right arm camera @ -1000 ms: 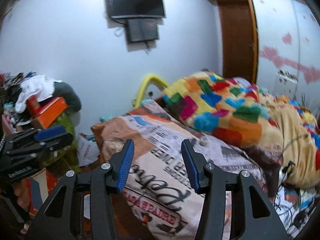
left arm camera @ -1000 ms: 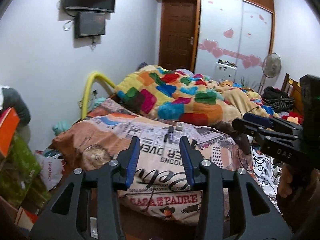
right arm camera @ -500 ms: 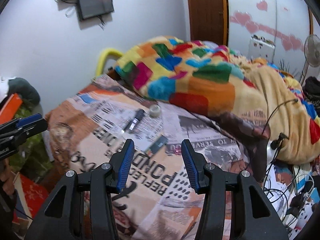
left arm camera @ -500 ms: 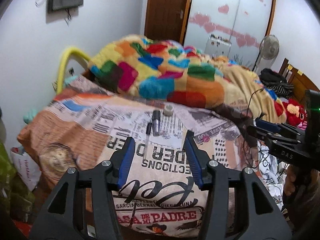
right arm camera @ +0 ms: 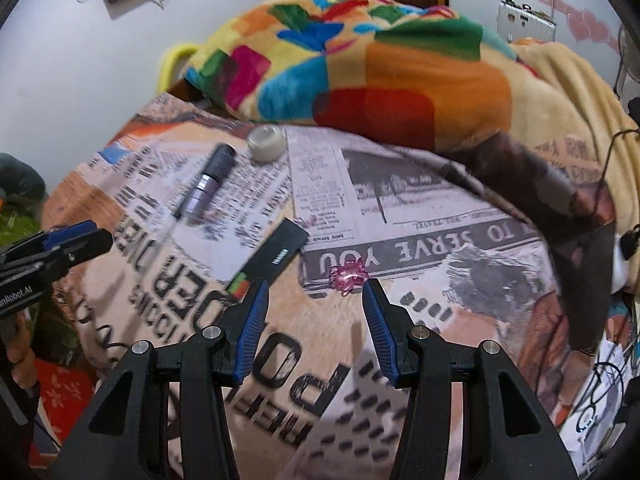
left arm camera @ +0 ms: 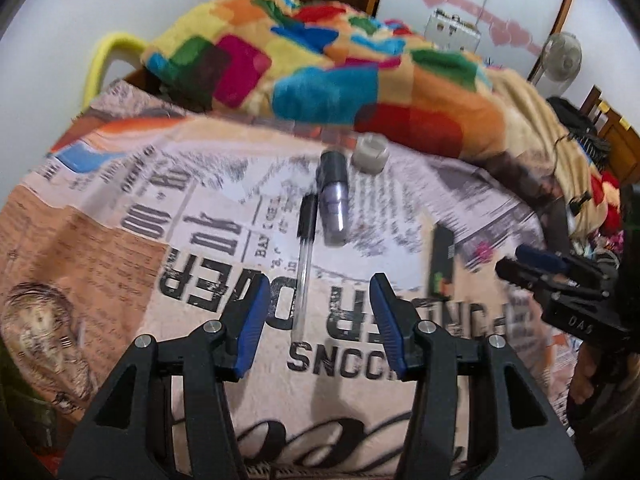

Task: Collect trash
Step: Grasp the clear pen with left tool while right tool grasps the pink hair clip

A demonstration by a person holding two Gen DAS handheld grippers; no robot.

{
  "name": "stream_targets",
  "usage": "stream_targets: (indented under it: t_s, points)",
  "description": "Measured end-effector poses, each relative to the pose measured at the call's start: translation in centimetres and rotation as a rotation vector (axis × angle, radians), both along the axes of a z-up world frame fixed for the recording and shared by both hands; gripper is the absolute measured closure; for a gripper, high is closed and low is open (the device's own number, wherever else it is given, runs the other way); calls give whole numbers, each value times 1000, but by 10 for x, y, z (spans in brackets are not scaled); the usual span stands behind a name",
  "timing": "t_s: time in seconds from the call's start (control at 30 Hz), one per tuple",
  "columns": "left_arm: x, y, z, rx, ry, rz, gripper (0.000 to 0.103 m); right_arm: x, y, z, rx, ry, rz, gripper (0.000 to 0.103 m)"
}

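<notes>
Newspaper-print bedding (left arm camera: pixel 224 264) covers the near half of the bed, and a patchwork blanket of many colours (left arm camera: pixel 320 68) is heaped behind it, near a white wall. Several small things lie loose on the flat printed cloth, probably dropped there after use, so I judge them to be the trash to collect: a clear plastic pen with a black cap (left arm camera: pixel 304 256), a purple and black cylindrical tube (left arm camera: pixel 334 200) just beside it, a small grey-white round cap (left arm camera: pixel 370 154) near the blanket's edge, a flat black rectangular wrapper (right arm camera: pixel 270 258), and a small pink crumpled foil piece (right arm camera: pixel 348 274).

Left hand-held gripper (left arm camera: pixel 316 316) points steeply down at the bedding, its jaws released and empty, with the pen's lower end lying between them but untouched. Right hand-held gripper (right arm camera: pixel 314 312) tilts down in a similar way, also released and empty; the pink foil lies just beyond its tips, and the wrapper's corner is near its left finger.
</notes>
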State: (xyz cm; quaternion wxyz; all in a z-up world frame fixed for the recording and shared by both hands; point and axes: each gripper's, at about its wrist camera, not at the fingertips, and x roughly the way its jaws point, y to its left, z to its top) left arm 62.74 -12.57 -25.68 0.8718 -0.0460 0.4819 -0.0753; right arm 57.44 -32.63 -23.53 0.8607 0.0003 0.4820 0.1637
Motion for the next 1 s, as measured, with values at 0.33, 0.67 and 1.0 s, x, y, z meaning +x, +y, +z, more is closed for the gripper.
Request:
stream_targets:
  t_s: [0.33, 0.67, 1.0]
  points:
    - [29, -5, -41, 37, 25, -28, 76, 7, 3, -22, -134, -62, 10, 58]
    - [41, -15, -45, 75, -12, -44, 96, 4, -1, -23, -123, -88, 6, 75]
    - [25, -10, -27, 37, 2, -56, 96, 1, -4, -11, -64, -61, -29, 76]
